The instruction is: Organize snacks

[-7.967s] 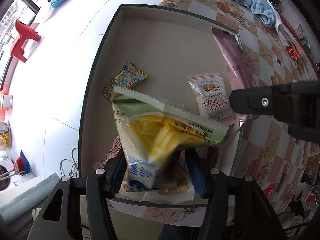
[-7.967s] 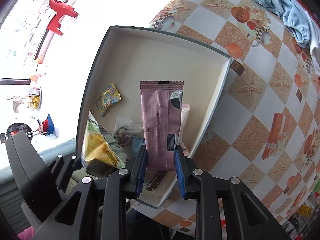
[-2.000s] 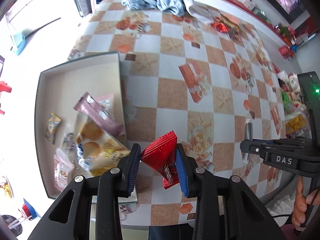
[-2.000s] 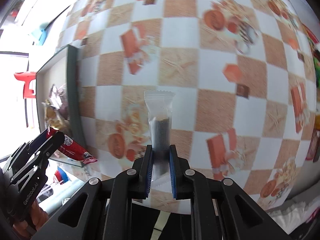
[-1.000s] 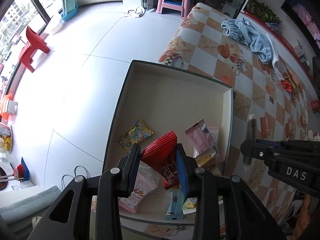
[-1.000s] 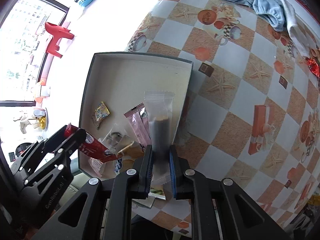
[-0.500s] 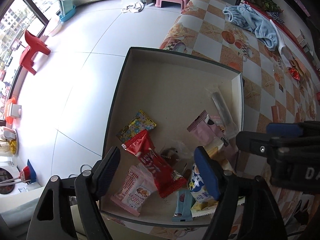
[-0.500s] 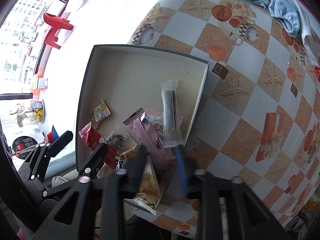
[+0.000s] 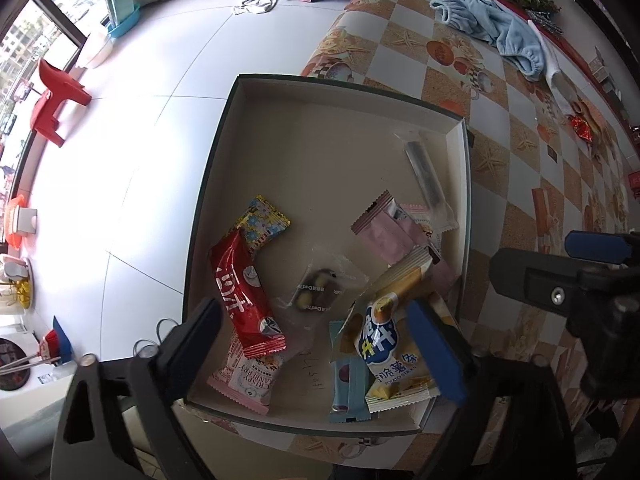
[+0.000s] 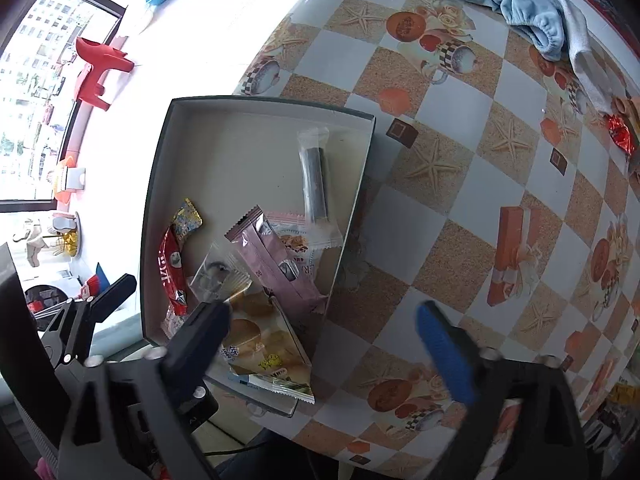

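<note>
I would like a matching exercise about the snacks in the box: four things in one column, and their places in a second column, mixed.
Things:
1. red packet
2. clear packet with dark stick
3. light blue packet
4. blue towel

Places:
a. on the tablecloth, outside the box
b. near the box's left wall
c. along the box's right wall
d. by the box's near wall

Pairs: 1-b, 2-c, 3-d, 4-a

My left wrist camera looked steeply down from close above the box [image 9: 456, 168], past my spread left gripper [image 9: 320, 336]. My right wrist camera sat higher and further right, facing the tablecloth [image 10: 460, 208]. Both views shared the box [image 10: 256, 104] and the blue towel [image 9: 492, 28].
</note>
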Tool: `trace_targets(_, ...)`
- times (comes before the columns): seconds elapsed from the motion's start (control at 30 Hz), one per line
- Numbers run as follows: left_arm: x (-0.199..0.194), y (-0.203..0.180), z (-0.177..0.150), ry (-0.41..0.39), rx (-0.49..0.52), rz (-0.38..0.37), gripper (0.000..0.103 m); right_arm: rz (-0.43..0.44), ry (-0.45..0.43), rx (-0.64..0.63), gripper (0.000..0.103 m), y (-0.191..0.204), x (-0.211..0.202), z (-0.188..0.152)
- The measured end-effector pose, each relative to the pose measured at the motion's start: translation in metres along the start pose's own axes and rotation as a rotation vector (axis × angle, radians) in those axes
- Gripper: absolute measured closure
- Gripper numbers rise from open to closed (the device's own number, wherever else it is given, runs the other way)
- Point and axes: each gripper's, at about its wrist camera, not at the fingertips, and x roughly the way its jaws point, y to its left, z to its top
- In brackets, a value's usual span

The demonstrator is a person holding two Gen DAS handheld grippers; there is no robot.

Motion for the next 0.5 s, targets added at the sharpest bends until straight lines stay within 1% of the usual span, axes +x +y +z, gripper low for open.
trace_targets(0.03, -0.001, -0.001, -0.001, -0.003, -0.001, -0.013, 0.000, 0.001, 0.001, 0.000, 0.000, -0.001, -0.001, -0.001)
trace_targets(0.17, -0.002, -0.006, -0.007, -0.003, 0.010, -0.006, 0.000, 0.003, 0.012, -0.003, 0.000, -0.003, 0.000, -0.008)
trace_targets(0.37, 0.000, -0.009, -0.015, 0.027, 0.024, -0.006, 0.000, -0.011, 0.034, 0.007, 0.000, -0.007, 0.004, -0.019)
trace_targets(0.5, -0.001, -0.011, -0.020, 0.048, 0.038, 0.028, 0.000, -0.005, 0.036, 0.027, 0.000, -0.013, 0.002, -0.022)
